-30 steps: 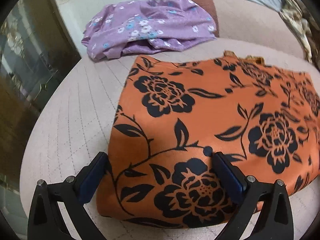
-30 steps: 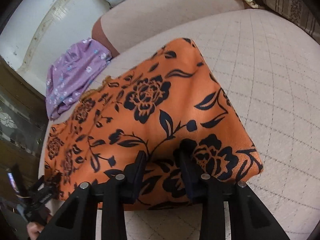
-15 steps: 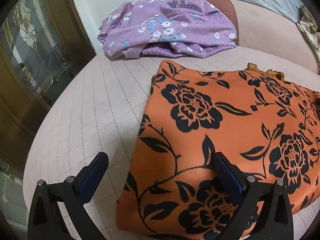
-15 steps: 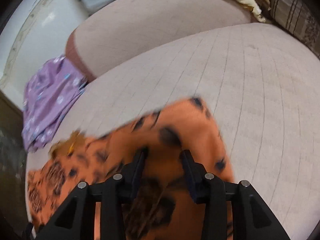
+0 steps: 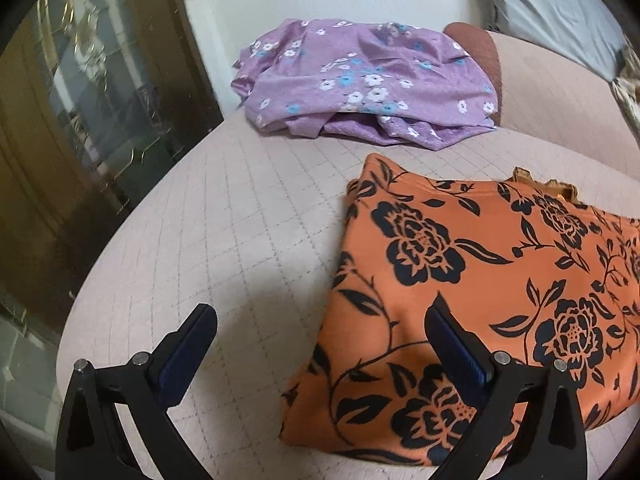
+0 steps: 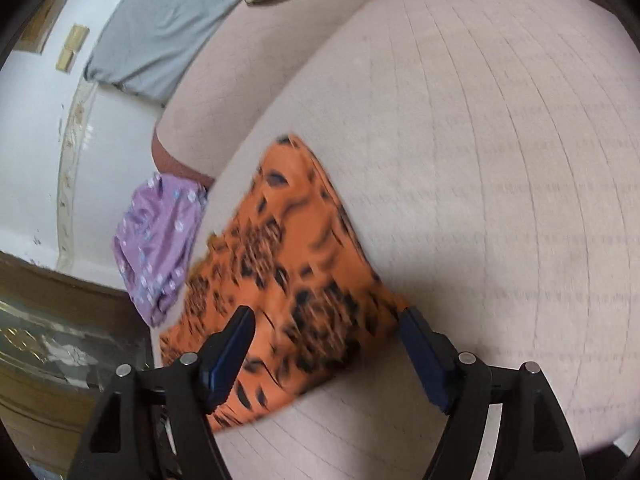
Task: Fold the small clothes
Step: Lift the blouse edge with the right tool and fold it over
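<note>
Your right gripper [image 6: 326,350] has just been opening; both grippers stand released, nothing between the fingers. The folded orange garment [image 5: 500,280] lies on the quilted cushion [image 5: 224,216]. Lift clear without dragging the fold.

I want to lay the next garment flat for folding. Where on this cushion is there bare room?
Widest bare patch: right of the orange floral cloth, across the quilted cushion. A smaller one lies left of it, toward the glass cabinet, below the purple garment. The back left corner is crowded by both cloths.
</note>
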Motion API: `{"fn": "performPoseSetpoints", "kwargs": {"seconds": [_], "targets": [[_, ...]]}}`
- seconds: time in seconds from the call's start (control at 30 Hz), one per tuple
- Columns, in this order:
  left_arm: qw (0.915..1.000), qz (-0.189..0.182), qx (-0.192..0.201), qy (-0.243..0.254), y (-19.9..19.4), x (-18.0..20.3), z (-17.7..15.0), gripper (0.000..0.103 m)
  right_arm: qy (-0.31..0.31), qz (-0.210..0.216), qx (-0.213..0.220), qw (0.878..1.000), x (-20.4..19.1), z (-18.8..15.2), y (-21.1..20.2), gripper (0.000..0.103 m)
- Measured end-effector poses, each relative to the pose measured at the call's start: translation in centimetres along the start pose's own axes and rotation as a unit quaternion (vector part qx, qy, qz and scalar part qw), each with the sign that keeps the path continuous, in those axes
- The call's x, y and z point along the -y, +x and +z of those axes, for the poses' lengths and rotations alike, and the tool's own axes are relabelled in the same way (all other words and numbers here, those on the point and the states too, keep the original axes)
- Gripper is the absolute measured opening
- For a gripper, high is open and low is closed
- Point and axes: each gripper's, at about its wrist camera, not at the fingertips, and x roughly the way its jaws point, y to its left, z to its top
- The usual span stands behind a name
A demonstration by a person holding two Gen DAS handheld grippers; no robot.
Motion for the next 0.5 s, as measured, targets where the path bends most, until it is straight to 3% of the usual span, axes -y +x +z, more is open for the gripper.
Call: {"fn": "performPoseSetpoints", "kwargs": {"seconds": [0.1,0.27,0.33,0.37,0.4,0.5], "targets": [[1.0000,0.000,-0.008,-0.004,-0.1,-0.6,-0.6,0.103,0.037,0.002,-0.018,0.999,1.8,-0.4,1.2,0.078],[0.9998,0.009,-0.017,0.006,0.3,-1.8,-1.1,0.103,0.049,-0.008,0.026,0.998,2.7,0.0,2.6,0.078],[0.9996,0.016,-0.020,-0.011,0.6,-3.1,-1.0,0.103,0.034,-0.006,0.040,0.999,1.9,0.3,3.1,0.063],[0.9993,0.017,-0.024,-0.024,0.9,-3.9,-0.8,0.103,0.024,-0.012,0.035,0.999,1.5,0.4,3.6,0.034],[0.9987,0.016,-0.028,-0.040,1.1,-4.8,-0.7,0.103,0.021,-0.015,0.027,0.999,1.2,0.4,3.9,0.025],[0.9968,0.015,-0.037,-0.070,1.6,-6.7,-0.6,0.103,-0.028,-0.033,0.060,0.997,-2.3,-0.2,2.9,0.021]]}}
